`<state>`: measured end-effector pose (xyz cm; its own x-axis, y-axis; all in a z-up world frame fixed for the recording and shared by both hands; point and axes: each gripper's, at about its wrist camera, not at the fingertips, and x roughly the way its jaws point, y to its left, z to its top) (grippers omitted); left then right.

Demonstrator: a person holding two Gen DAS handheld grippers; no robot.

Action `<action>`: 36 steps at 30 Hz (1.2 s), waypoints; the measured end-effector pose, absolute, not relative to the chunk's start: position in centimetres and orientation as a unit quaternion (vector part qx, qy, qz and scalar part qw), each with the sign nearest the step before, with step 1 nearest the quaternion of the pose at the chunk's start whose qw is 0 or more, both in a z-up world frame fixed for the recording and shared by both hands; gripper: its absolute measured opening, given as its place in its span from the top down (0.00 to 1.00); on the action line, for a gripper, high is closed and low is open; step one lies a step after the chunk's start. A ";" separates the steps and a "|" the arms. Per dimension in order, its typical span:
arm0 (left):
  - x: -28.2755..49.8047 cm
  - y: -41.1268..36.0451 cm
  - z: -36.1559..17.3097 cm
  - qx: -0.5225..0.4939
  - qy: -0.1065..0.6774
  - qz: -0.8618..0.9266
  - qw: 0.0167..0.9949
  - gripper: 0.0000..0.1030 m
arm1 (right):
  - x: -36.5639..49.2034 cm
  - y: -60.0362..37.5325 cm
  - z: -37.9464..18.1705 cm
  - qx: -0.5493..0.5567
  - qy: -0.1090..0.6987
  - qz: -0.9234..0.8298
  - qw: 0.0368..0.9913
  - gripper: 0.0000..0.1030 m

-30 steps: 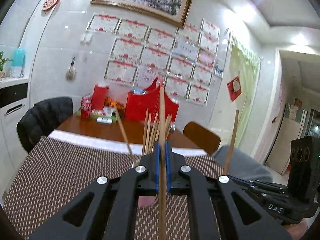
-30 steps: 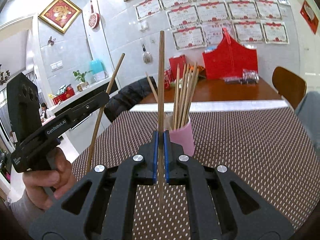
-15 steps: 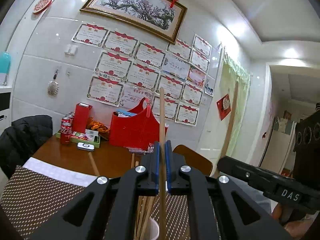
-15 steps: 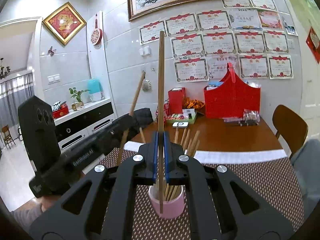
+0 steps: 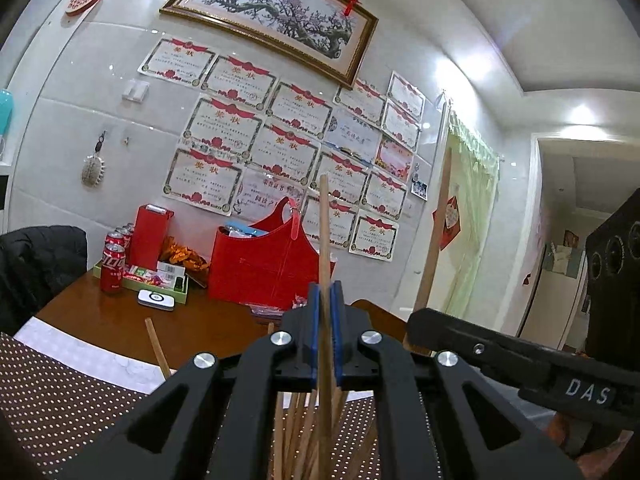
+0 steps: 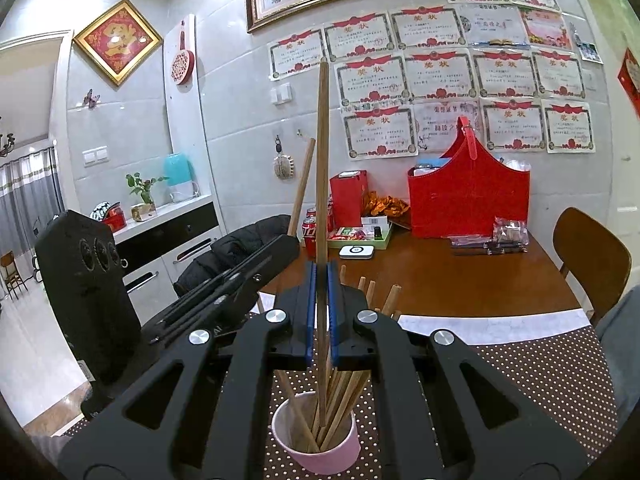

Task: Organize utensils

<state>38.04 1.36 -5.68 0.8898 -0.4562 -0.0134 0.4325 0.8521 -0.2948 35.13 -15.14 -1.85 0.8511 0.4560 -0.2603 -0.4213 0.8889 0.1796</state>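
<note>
My left gripper (image 5: 325,300) is shut on a wooden chopstick (image 5: 324,232) held upright, with several chopsticks (image 5: 304,432) standing below it. My right gripper (image 6: 321,280) is shut on another wooden chopstick (image 6: 321,160), upright, its lower end reaching into the pink cup (image 6: 320,452) that holds several chopsticks (image 6: 340,400). The left gripper (image 6: 240,280) with its chopstick (image 6: 302,184) shows at the left in the right wrist view. The right gripper (image 5: 500,352) and its chopstick (image 5: 436,236) show at the right in the left wrist view.
The cup stands on a brown dotted mat (image 6: 540,368). Behind it is the wooden table (image 6: 460,280) with a red bag (image 6: 468,200), cola cans (image 5: 112,264), a red box (image 5: 150,236) and a tray of snacks. A chair (image 6: 592,256) is at the right, a black jacket (image 5: 36,264) at the left.
Both grippers have moved in over the cup and lowered. The right chopstick's lower end now sits inside the cup. Both cameras have tilted up towards the wall.
</note>
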 end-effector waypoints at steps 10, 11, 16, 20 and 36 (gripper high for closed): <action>39.5 1.8 -10.3 -0.149 0.087 -0.208 0.963 0.91 | 37.1 -15.0 -5.3 0.067 0.203 0.226 0.950 0.93; 39.3 2.0 -10.3 -0.147 0.092 -0.207 0.963 0.73 | 37.2 -15.1 -5.6 0.070 0.209 0.224 0.949 0.88; 37.1 3.3 -8.9 -0.140 0.078 -0.173 0.972 0.22 | 35.8 -17.0 -4.8 0.106 0.181 0.209 0.955 0.10; 35.1 3.9 -7.1 -0.117 0.083 -0.153 0.978 0.17 | 35.0 -17.7 -3.8 0.119 0.179 0.201 0.956 0.06; 33.0 9.3 -8.2 -0.143 0.156 -0.058 0.976 0.17 | 32.0 -17.7 -3.4 0.107 0.184 0.199 0.957 0.06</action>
